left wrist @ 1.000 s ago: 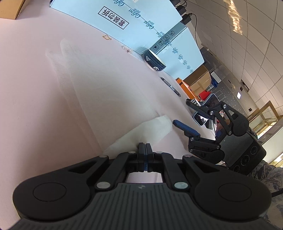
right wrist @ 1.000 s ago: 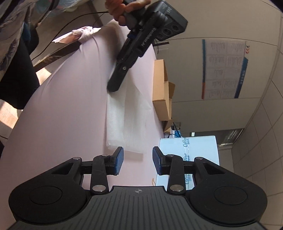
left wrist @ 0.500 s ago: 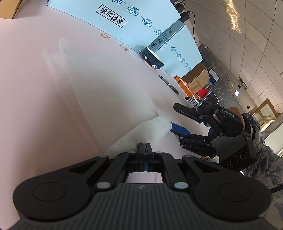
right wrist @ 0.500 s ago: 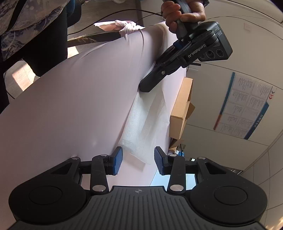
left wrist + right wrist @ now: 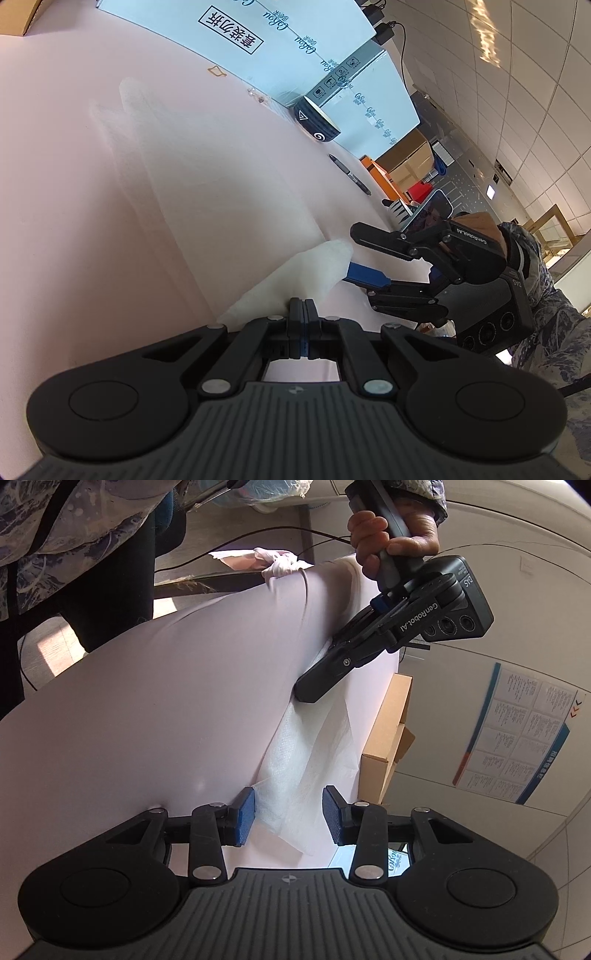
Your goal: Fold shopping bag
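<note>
Now L tool [image 5: 303,308] pinching thin crinkly white bag [image 5: 314,753]; R tool [image 5: 288,816] half-open, astride bag corner.

Left gripper [image 5: 303,314] tips bury the shopping bag [image 5: 295,280] edge between them; contact not visible. Right gripper [image 5: 288,814]: bag corner sits between the jaws, touch unclear. Bag's far end past the left jaws is washed out. Cardboard box [image 5: 22,14] cropped at frame edge.
</note>
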The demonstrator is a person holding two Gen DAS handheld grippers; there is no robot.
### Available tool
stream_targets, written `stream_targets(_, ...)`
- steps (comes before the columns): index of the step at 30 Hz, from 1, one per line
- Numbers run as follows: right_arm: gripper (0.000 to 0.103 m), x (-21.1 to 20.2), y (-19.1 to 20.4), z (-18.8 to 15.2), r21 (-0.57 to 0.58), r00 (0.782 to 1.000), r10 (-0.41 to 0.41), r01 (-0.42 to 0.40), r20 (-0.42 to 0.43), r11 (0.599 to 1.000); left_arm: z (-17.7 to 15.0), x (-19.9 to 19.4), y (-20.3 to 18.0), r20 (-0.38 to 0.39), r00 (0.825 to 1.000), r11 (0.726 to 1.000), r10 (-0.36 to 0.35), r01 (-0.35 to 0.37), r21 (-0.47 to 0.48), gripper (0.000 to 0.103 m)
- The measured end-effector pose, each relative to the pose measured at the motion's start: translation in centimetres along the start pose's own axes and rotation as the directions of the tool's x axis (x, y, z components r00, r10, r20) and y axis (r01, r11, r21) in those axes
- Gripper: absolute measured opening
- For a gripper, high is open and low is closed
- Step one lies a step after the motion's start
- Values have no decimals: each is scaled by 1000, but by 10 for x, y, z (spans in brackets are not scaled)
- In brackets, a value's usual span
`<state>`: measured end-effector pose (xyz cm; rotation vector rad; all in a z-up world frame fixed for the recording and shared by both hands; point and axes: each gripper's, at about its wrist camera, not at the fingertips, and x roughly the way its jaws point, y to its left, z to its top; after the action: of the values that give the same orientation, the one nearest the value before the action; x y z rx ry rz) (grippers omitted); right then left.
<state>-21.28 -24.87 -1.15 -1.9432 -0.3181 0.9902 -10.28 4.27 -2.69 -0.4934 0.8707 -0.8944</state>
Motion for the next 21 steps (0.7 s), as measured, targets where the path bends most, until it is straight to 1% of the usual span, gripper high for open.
stream_targets(2,30,2,-2,-1,12,1000,22,-23,16,1000,1,1,0,-5,1000,1000,-2,2,-3,2)
stream_targets(3,24,3,-3,-3,21,999,38,-38,26,999,1,1,1,-8,1000,1000,-3,3,-5,2)
stream_targets(4,21,3,-2,-3,27,998,53,-54,33,998,2,1,1,-11,1000,1000,-4,4,-7,2)
stream_targets(6,9,5,2,-3,31,996,75,-76,42,997,2,1,2,-15,1000,1000,-4,4,-12,2)
stream_targets(9,8,5,3,-2,74,996,78,-81,49,994,2,-1,-1,-9,1000,1000,6,-6,-11,2)
stream_targets(11,7,4,-1,-3,118,994,91,-97,57,988,1,-5,-8,3,1000,1000,30,-30,9,3)
stream_targets(12,7,4,-3,-4,134,993,98,-106,63,985,0,-9,-15,19,999,998,51,-52,42,9)
stream_targets(13,7,4,-5,-6,148,991,108,-118,74,982,0,-15,-28,45,995,990,85,-90,106,11)
stream_targets(14,7,4,-7,-8,158,989,117,-129,85,979,-1,-21,-42,73,991,976,108,-120,180,14)
stream_targets(15,7,5,-10,-10,173,986,131,-147,102,974,-1,-27,-58,101,987,954,128,-150,259,17)
stream_targets(16,7,5,-13,-14,190,982,145,-167,122,968,-2,-32,-78,128,981,918,142,-179,354,19)
stream_targets(17,7,5,-16,-17,202,978,157,-184,139,962,-3,-37,-95,152,976,877,155,-207,433,26)
stream_targets(18,7,5,-19,-20,213,973,168,-200,156,957,-3,-35,-104,157,972,845,175,-230,482,39)
stream_targets(19,7,5,-22,-24,223,969,179,-216,173,951,-5,-28,-110,146,967,797,209,-255,548,45)
stream_targets(20,7,6,-24,-28,229,963,188,-231,195,946,-7,-21,-117,137,960,742,243,-275,611,49)
stream_targets(21,7,5,-25,-30,233,959,192,-239,207,943,-9,-14,-124,131,952,683,278,-292,670,49)
